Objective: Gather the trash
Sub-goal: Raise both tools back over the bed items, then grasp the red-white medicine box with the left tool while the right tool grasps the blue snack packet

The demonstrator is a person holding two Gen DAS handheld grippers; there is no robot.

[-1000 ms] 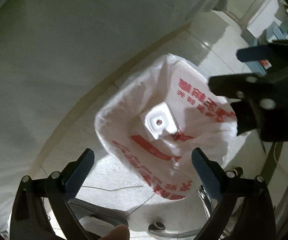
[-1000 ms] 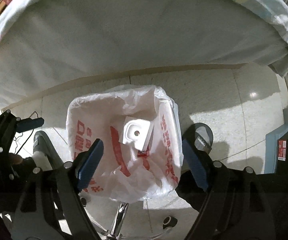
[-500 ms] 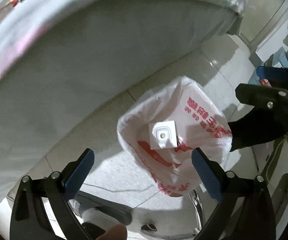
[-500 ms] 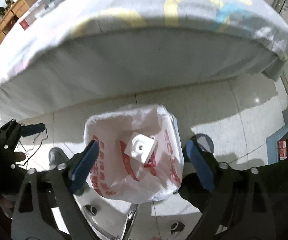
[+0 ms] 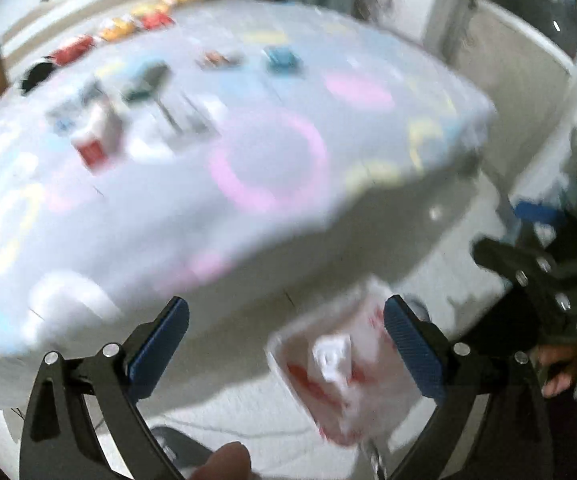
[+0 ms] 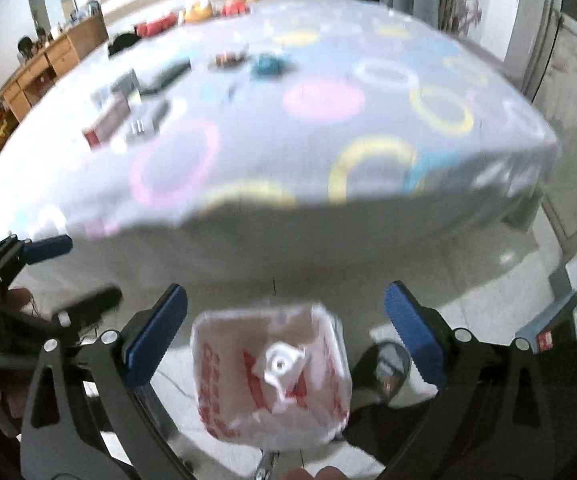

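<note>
White carton point(image 6: 282, 364) inside open red-printed bag point(image 6: 216, 364)

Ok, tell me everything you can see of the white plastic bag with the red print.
The white plastic bag is thin, crinkled film with red lettering on its walls. It stands open-mouthed on the pale tiled floor, just in front of the bed's edge. A small white square piece with a round hole lies inside. Neither gripper touches it. The left view shows it blurred.

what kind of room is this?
Probably a bedroom in a home: a bed under a ring-patterned sheet with small items scattered on it, a wooden dresser by the wall, a white plastic bag on the tiled floor.
</note>
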